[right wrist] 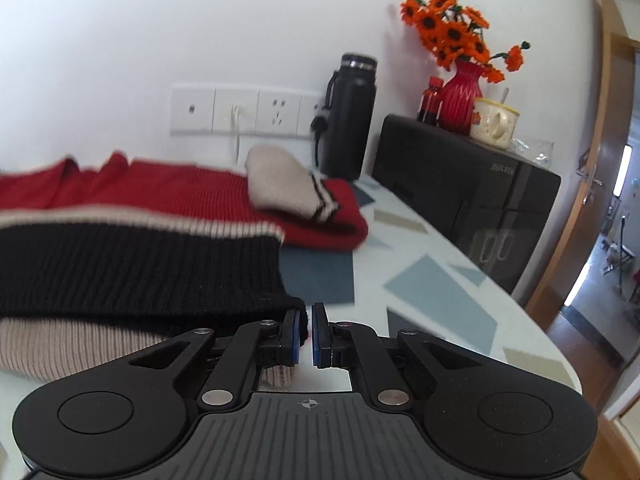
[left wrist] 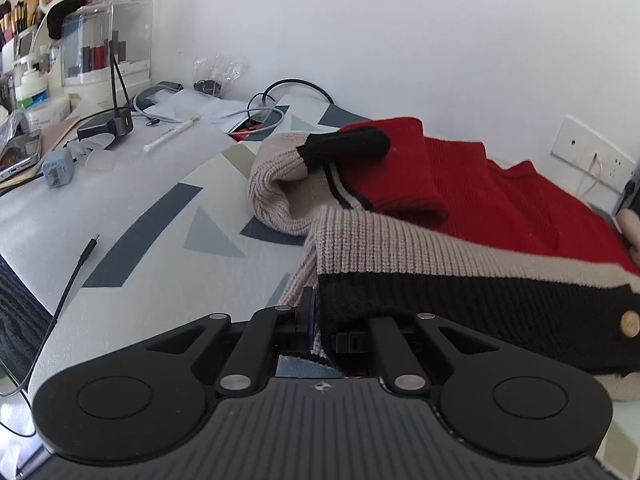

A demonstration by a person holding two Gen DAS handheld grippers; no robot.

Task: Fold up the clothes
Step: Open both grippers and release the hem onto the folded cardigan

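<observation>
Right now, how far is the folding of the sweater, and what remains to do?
Done: both sleeves already lie folded across the red body of the sweater. In hand: the left gripper and the right gripper each pinch a corner of the black hem, lifted and doubled over the beige layer. Left: lay the hem down on the table, let go, and flatten.

both wrist views low, close, facing wall; share sweater.
</observation>
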